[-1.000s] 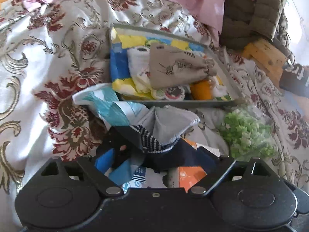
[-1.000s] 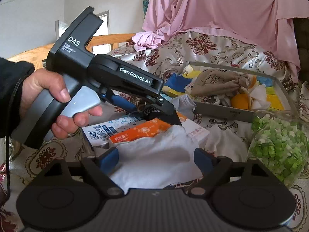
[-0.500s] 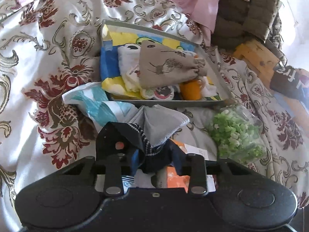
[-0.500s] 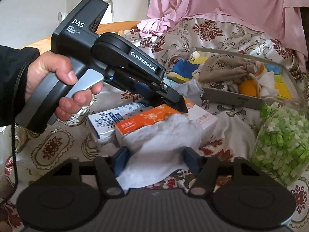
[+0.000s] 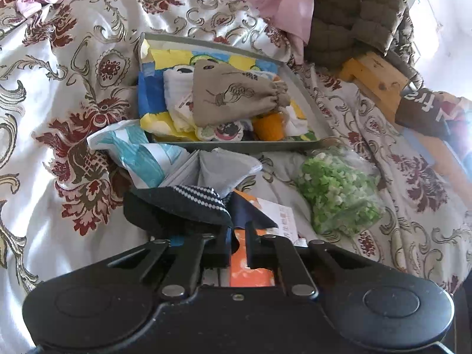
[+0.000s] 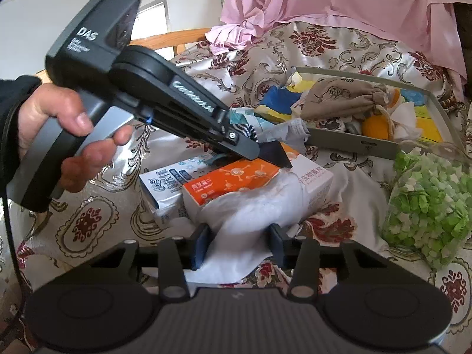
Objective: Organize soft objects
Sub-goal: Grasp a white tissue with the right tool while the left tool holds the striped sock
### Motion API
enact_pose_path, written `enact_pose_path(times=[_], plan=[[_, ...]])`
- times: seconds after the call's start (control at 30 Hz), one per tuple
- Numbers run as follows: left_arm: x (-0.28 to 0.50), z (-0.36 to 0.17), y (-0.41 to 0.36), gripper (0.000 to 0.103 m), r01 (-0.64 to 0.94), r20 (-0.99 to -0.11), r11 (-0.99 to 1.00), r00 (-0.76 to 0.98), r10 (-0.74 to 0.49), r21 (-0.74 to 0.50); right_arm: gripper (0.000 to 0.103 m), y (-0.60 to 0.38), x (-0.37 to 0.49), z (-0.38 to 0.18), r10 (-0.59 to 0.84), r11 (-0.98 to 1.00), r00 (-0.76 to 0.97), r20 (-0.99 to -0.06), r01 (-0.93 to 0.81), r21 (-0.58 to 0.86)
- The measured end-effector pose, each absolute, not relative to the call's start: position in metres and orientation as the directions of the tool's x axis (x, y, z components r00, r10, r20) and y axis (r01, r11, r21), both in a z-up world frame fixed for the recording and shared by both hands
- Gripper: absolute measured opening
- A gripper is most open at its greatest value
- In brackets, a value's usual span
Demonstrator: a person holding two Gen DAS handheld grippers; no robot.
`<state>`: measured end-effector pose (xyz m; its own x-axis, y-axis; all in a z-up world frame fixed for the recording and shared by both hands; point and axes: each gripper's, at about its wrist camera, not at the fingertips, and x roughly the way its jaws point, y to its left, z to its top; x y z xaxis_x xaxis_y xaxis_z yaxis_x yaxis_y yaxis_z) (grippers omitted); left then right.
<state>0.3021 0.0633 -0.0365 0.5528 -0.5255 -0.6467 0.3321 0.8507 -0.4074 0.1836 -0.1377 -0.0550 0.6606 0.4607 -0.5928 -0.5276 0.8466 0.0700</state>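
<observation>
My left gripper [image 5: 237, 243] is shut on a dark navy cloth with a dotted white band [image 5: 188, 206], held above an orange carton [image 5: 250, 271]. In the right wrist view the left gripper [image 6: 259, 150] pinches that navy cloth [image 6: 274, 155] over the cartons. My right gripper [image 6: 240, 243] is shut on a white cloth [image 6: 244, 224] that drapes over the orange carton [image 6: 233, 183]. A grey tray [image 5: 236, 146] beyond holds a beige drawstring pouch [image 5: 236, 97], white cloths and an orange item.
A bag of green and white bits [image 5: 339, 191] lies right of the cartons. A blue and white carton [image 6: 165, 183] sits left of the orange one. A teal-striped plastic bag [image 5: 138, 150] and a grey cloth [image 5: 224, 168] lie before the tray. Pink fabric [image 6: 339, 3] hangs behind.
Both grippers have closed from open: the left on the navy cloth, the right on the white cloth. The left gripper has tilted down over the cartons.
</observation>
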Motion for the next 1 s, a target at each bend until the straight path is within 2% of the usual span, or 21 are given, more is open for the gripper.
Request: enact_pose_path(times=[0.27, 0.37, 0.43, 0.47, 0.57, 0.6, 0.7, 0.77, 0.83, 0.9, 1.0], plan=[[0.283, -0.024, 0.058, 0.000, 0.355, -0.613, 0.872, 0.620, -0.490, -0.338, 0.037, -0.144, 0.183, -0.049, 0.474, 0.851, 0.667, -0.575, -0.515, 0.103], [0.275, -0.018, 0.053, 0.000, 0.361, -0.616, 0.888, 0.640, -0.459, -0.287, 0.031, -0.146, 0.180, -0.046, 0.474, 0.853, 0.674, -0.566, -0.511, 0.105], [0.271, -0.015, 0.049, 0.000, 0.351, -0.624, 0.908, 0.663, -0.414, -0.230, 0.018, -0.146, 0.179, -0.043, 0.471, 0.855, 0.683, -0.557, -0.509, 0.100], [0.269, -0.014, 0.047, 0.000, 0.339, -0.629, 0.920, 0.677, -0.383, -0.196, 0.014, -0.147, 0.179, -0.042, 0.463, 0.860, 0.692, -0.553, -0.502, 0.091], [0.271, -0.017, 0.044, 0.000, 0.282, -0.654, 0.948, 0.692, -0.307, -0.147, 0.013, -0.151, 0.179, -0.038, 0.465, 0.864, 0.701, -0.541, -0.494, 0.101], [0.273, -0.018, 0.044, 0.002, 0.258, -0.661, 0.956, 0.695, -0.283, -0.138, 0.013, -0.152, 0.179, -0.037, 0.463, 0.865, 0.704, -0.538, -0.490, 0.103], [0.281, -0.022, 0.049, 0.023, 0.195, -0.672, 0.971, 0.702, -0.237, -0.140, 0.013, -0.154, 0.179, -0.035, 0.459, 0.869, 0.713, -0.529, -0.483, 0.102], [0.288, -0.025, 0.053, 0.029, 0.165, -0.675, 0.973, 0.700, -0.233, -0.164, 0.013, -0.154, 0.180, -0.035, 0.457, 0.871, 0.719, -0.524, -0.480, 0.101], [0.296, -0.030, 0.058, 0.046, 0.137, -0.681, 0.967, 0.689, -0.248, -0.213, 0.013, -0.154, 0.180, -0.036, 0.460, 0.871, 0.719, -0.521, -0.480, 0.106], [0.304, -0.033, 0.061, 0.053, 0.098, -0.679, 0.963, 0.691, -0.247, -0.251, 0.013, -0.155, 0.181, -0.037, 0.463, 0.870, 0.717, -0.521, -0.481, 0.112], [0.317, -0.040, 0.061, 0.054, 0.071, -0.693, 0.960, 0.678, -0.246, -0.271, 0.013, -0.155, 0.182, -0.038, 0.466, 0.869, 0.716, -0.519, -0.482, 0.115]])
